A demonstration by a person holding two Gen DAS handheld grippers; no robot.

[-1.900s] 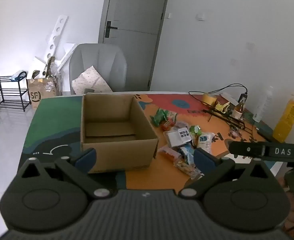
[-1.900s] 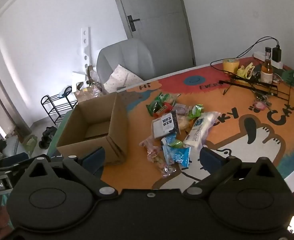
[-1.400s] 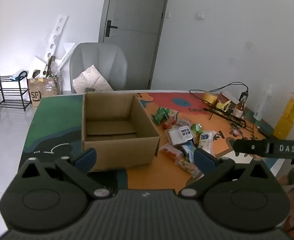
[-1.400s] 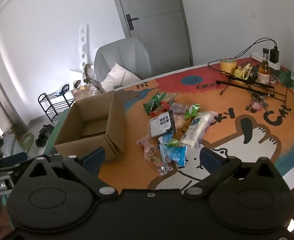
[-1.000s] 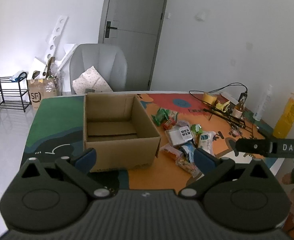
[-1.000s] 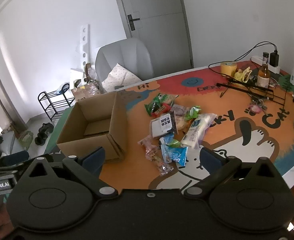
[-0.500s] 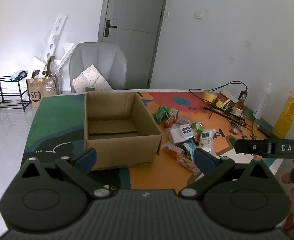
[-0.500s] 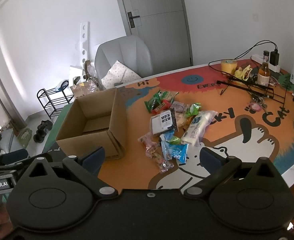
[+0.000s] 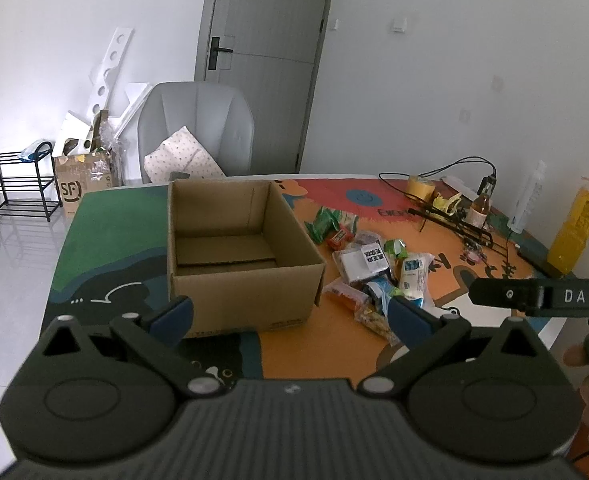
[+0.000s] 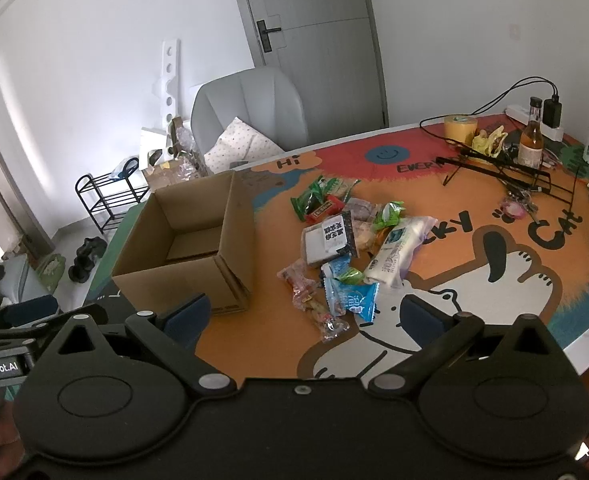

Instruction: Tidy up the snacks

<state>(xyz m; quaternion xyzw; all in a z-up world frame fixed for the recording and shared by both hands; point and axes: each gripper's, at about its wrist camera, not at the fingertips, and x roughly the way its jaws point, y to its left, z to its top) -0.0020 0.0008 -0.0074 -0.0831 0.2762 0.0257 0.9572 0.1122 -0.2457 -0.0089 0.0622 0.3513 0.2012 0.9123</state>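
An open, empty cardboard box (image 9: 234, 248) stands on the colourful table mat; it also shows in the right wrist view (image 10: 190, 252). A pile of snack packets (image 9: 370, 268) lies just right of the box, and shows in the right wrist view (image 10: 346, 248) with a blue packet (image 10: 352, 300) and a white packet (image 10: 398, 252) at its near side. My left gripper (image 9: 290, 312) is open and empty, held above the table's near edge in front of the box. My right gripper (image 10: 302, 312) is open and empty, held short of the pile.
A black wire rack (image 10: 510, 172) with a small bottle (image 10: 532, 140), tape roll (image 10: 460, 126) and cables sits at the far right. A yellow bottle (image 9: 574, 228) stands at the right edge. A grey chair (image 9: 196, 132) is behind the table.
Both grippers have drifted slightly, so the box and snacks shift a little in view. Both stay open and empty; nothing on the table has moved.
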